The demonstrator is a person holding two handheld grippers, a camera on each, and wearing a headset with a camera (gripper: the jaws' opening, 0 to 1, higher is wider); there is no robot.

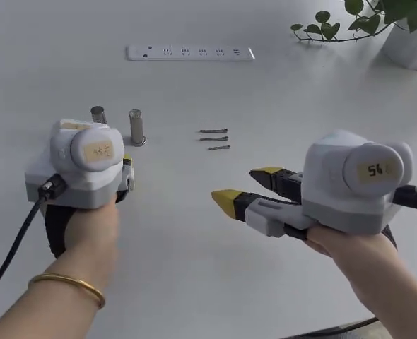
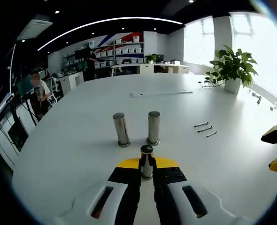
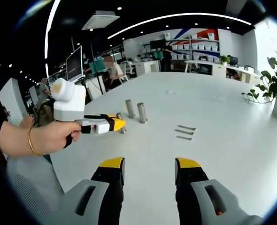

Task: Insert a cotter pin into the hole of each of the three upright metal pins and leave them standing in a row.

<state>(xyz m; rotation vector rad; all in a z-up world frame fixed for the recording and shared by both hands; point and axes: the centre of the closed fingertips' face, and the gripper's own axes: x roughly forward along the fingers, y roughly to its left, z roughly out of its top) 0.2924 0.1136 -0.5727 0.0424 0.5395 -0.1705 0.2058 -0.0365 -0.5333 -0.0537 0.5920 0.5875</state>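
Nearest you, your left gripper [image 2: 147, 166] has its yellow-tipped jaws closed on a short silver metal pin [image 2: 146, 153], held upright; you cannot tell from here whether its base touches the white table [image 1: 194, 275]. Your right gripper [image 3: 150, 165] hovers over bare table with its jaws spread wide and nothing between them.

Just beyond the held pin, the two other silver metal pins [image 2: 121, 129] [image 2: 153, 127] stand upright side by side. No cotter pin shows in any of the three pins.

To the right of those, the three thin grey cotter pins [image 1: 214, 139] lie flat on the table in a neat stack of parallel lines, well apart from the uprights. By the look of it, all three insertions are left to do, and the row is not yet complete.

Farther back lie a white power strip [image 1: 191, 53] and a green potted plant [image 1: 378, 21].

As for writing: the yellowish sticker on your right gripper [image 1: 377, 170] reads "56", with a further mark that is unclear. The sticker on your left gripper [image 1: 100, 150] is too blurred to read.
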